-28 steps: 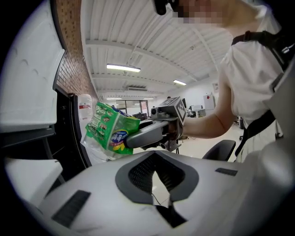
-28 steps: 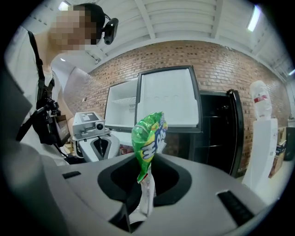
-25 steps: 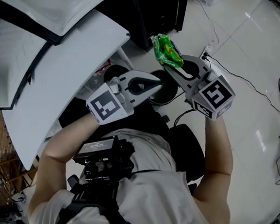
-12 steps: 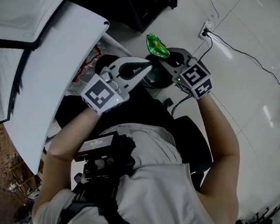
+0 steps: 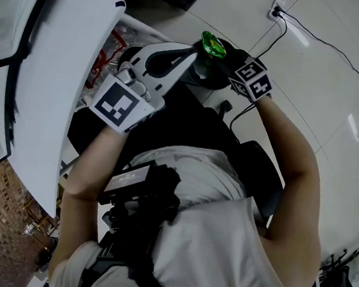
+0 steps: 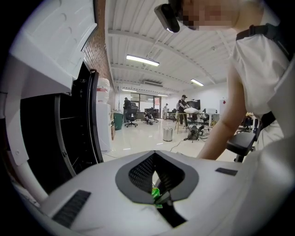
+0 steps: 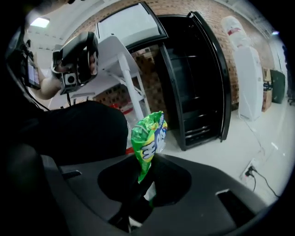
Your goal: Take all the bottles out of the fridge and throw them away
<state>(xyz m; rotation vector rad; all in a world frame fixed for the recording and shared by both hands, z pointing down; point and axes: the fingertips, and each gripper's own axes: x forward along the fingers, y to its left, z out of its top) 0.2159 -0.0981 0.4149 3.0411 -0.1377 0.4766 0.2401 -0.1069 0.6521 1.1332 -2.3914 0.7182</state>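
head view: the right gripper (image 5: 218,54), black, reaches out from the person's right hand near the top middle of the picture. its jaws are pinched on the green bottle (image 5: 212,45). the bottle sticks out past the jaw tips, pointing up and to the left in the picture. the left gripper (image 5: 193,52), white, lies just beside it on the left. its jaws are closed together, and their tips come close to the bottle; i cannot tell from here whether they touch it. the white fridge door (image 5: 61,73) stands open along the left edge. something red (image 5: 106,58) sits behind the door's right edge. on the pale floor (image 5: 323,71) at the top right, a cable runs to a wall socket (image 5: 279,7).

left gripper view: the left gripper (image 6: 155,159) has its two jaws together with nothing between the pads. a small patch of the green bottle (image 6: 156,192) shows through the slit low between the jaws, on the far side of them. the open fridge (image 6: 60,138) is dark on the left.

right gripper view: the right gripper (image 7: 145,179) is clamped on the narrow lower end of the green bottle (image 7: 148,138). the bottle looks crumpled and carries a green and yellow label. it rises upright out of the jaws and leans slightly right. behind it stands the black fridge (image 7: 198,87), its door open and its shelves dark. a white water dispenser (image 7: 244,73) stands at the right edge.
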